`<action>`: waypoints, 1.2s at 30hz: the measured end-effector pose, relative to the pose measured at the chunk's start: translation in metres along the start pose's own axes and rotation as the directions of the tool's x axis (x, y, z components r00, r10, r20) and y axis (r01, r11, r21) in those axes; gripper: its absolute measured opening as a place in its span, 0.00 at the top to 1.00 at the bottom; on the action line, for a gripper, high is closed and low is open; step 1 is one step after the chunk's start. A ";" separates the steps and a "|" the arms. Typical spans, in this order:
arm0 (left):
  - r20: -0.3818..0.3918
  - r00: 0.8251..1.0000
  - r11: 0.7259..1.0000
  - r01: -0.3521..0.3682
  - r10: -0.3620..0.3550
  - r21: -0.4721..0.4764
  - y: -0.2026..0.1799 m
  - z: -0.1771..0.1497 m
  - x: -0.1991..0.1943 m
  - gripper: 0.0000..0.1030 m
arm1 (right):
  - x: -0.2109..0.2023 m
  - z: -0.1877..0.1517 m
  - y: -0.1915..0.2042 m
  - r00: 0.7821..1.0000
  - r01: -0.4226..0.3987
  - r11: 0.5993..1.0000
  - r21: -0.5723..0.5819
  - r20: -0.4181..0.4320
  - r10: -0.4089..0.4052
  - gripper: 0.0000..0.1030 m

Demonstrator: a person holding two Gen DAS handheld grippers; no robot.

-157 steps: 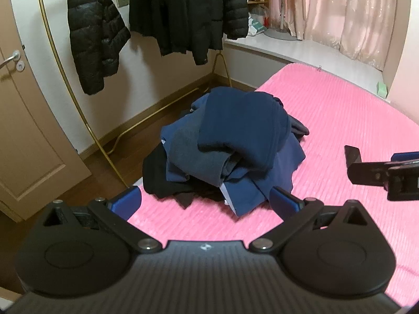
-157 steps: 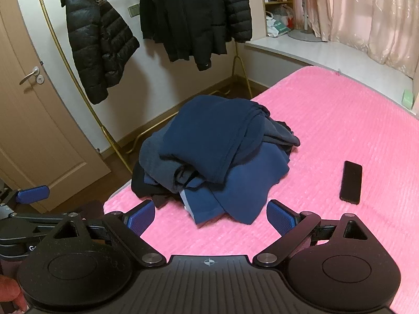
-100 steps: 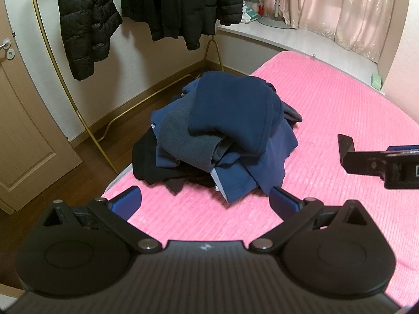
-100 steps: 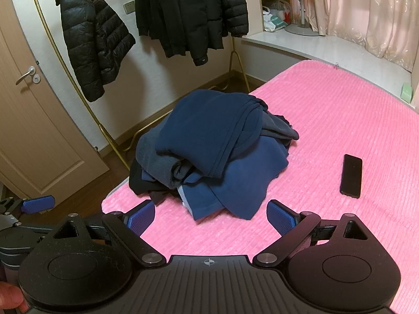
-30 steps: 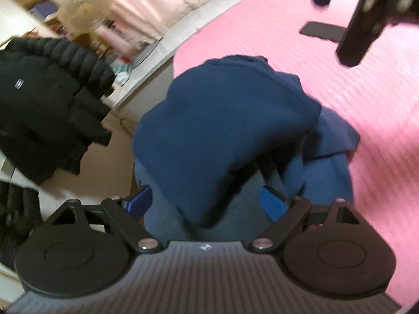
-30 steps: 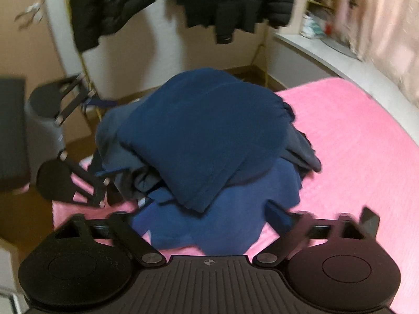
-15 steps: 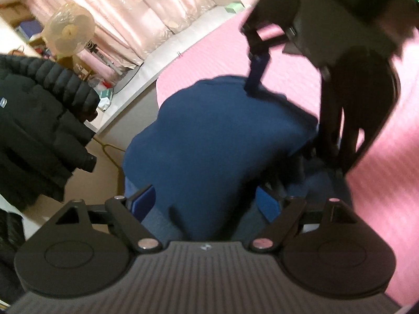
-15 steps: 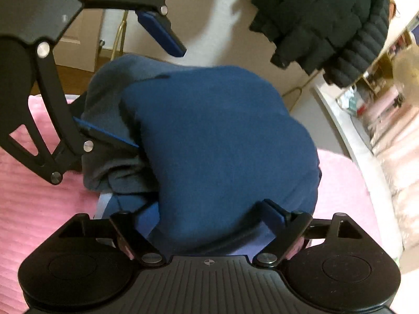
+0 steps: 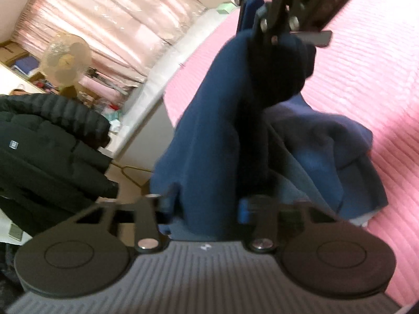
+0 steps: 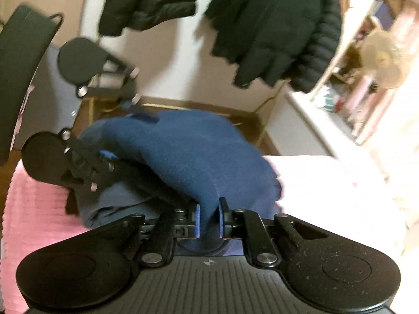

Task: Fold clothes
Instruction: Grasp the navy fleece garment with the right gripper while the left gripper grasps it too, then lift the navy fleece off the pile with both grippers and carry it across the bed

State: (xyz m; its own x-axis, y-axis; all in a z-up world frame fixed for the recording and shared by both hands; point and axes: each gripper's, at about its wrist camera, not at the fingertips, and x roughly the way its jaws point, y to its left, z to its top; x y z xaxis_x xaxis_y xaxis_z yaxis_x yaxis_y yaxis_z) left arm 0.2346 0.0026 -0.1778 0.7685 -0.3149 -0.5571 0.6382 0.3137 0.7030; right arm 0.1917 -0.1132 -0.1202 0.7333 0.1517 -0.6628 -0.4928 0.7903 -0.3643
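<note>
Right gripper [image 10: 208, 221] closing, blue pads pinching navy fleece [image 10: 188, 151]. Left gripper [image 9: 201, 206] closing on opposite fold, pads partly hidden by cloth. Fleece tops clothes pile [image 9: 327, 162] at pink bed [image 9: 379, 83] edge. Background blurred.

Navy top [image 9: 209, 136] over paler blue clothes [image 9: 327, 151]; ribbed pink bed cover [image 9: 379, 83]; black quilted jackets [image 10: 275, 26]; pink curtains [image 9: 110, 21].
</note>
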 end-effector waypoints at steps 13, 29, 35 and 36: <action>0.033 0.999 0.992 0.030 -0.026 -0.124 0.034 0.015 -0.026 0.87 | -0.009 -0.016 0.030 0.997 0.067 0.998 -0.019 0.046 -0.067 0.05; 0.191 0.981 0.985 0.048 -0.016 -0.168 0.048 0.040 -0.079 0.90 | -0.025 -0.007 0.004 0.990 0.138 0.990 0.015 0.000 -0.138 0.88; 0.331 0.943 0.979 0.090 -0.025 -0.183 0.039 0.093 -0.153 0.90 | -0.125 -0.027 -0.015 0.983 0.175 0.978 0.110 0.040 -0.181 0.88; 0.354 0.935 0.980 0.098 -0.030 -0.175 0.033 0.103 -0.167 0.90 | -0.144 -0.033 -0.018 0.981 0.179 0.975 0.130 0.046 -0.186 0.88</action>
State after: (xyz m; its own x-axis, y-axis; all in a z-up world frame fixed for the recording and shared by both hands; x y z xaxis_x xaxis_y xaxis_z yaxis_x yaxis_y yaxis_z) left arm 0.1223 -0.0269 -0.0155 0.6827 -0.6206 -0.3857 0.7085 0.4332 0.5571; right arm 0.0790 -0.1688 -0.0399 0.8328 0.0290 -0.5528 -0.2884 0.8750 -0.3887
